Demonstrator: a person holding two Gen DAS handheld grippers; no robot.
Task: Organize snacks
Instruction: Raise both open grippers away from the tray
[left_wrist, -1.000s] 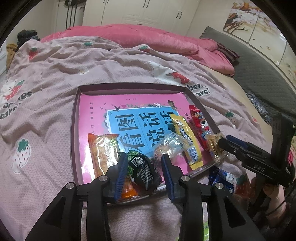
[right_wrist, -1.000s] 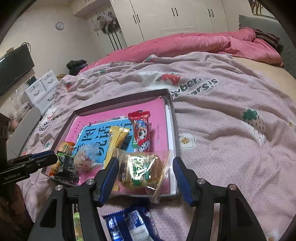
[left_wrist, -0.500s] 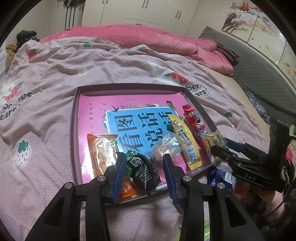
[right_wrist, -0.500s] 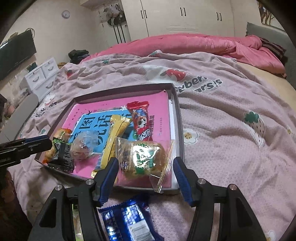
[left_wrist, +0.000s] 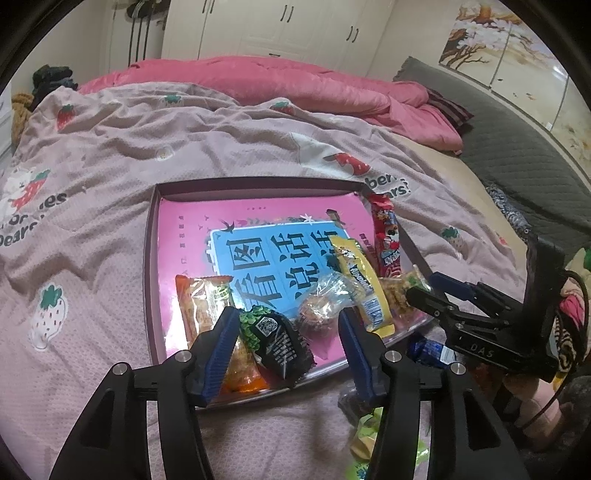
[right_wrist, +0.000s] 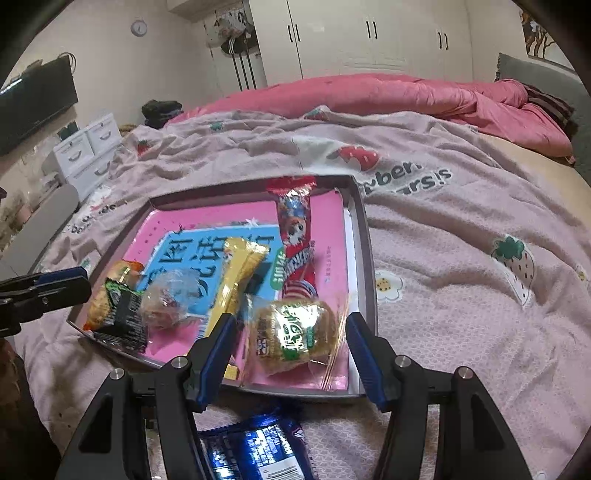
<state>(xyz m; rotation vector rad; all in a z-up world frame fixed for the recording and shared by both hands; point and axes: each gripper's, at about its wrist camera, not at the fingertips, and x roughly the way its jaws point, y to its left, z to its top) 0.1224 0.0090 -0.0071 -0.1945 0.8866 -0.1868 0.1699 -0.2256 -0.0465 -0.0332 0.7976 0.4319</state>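
Note:
A shallow tray (left_wrist: 149, 236) with a pink and blue book inside lies on the bed. A row of snacks lies along its near edge: an orange packet (left_wrist: 201, 306), a black packet (left_wrist: 282, 341), a clear-wrapped cake (left_wrist: 321, 299), a yellow bar (left_wrist: 364, 291), a red packet (left_wrist: 386, 240) and a green-labelled cake (right_wrist: 295, 332). My left gripper (left_wrist: 288, 336) is open around the black packet. My right gripper (right_wrist: 288, 338) is open around the green-labelled cake; it also shows in the left wrist view (left_wrist: 439, 291).
A blue packet (right_wrist: 255, 446) lies on the blanket just in front of the tray, below my right gripper. Green wrappers (left_wrist: 373, 439) lie at the lower right of the left wrist view. A pink quilt (left_wrist: 258, 85) is heaped at the far side of the bed.
Both grippers have drawn back slightly from the tray and stay open. The black packet and the green-labelled cake lie loose in the tray.

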